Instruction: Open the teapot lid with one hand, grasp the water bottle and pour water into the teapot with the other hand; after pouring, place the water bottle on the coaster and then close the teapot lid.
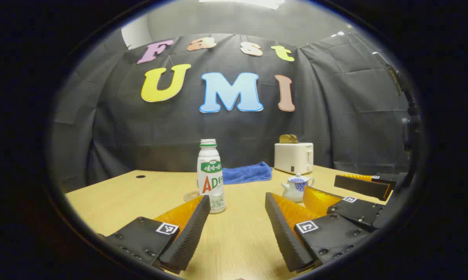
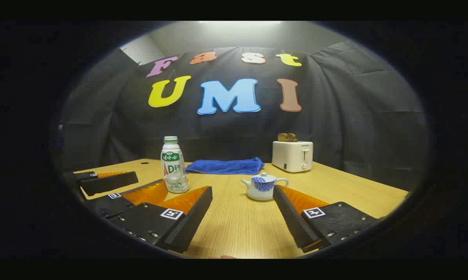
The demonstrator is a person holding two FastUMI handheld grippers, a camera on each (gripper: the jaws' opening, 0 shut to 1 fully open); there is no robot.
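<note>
We see both tools held low over the wooden bench (image 1: 113, 194), each with its fingers spread wide and nothing between them. In the left gripper view, the left tool (image 1: 237, 210) points toward the water bottle (image 1: 210, 177), which stands upright and uncapped just beyond its left finger. Behind the bottle's base lies a clear round coaster (image 1: 190, 195), partly hidden. The teapot (image 1: 296, 188), white with a blue pattern, sits farther right with its lid on, close to the right tool (image 1: 327, 186) that enters from the right edge. In the right gripper view, the right tool (image 2: 242, 212) faces the teapot (image 2: 262, 186), which stands just beside its right finger; the bottle (image 2: 172, 165) stands to the left, near the left tool (image 2: 140, 184). At the back of the bench we see a folded blue cloth (image 2: 226, 166) and a white toaster (image 2: 292, 156) holding bread.
</note>
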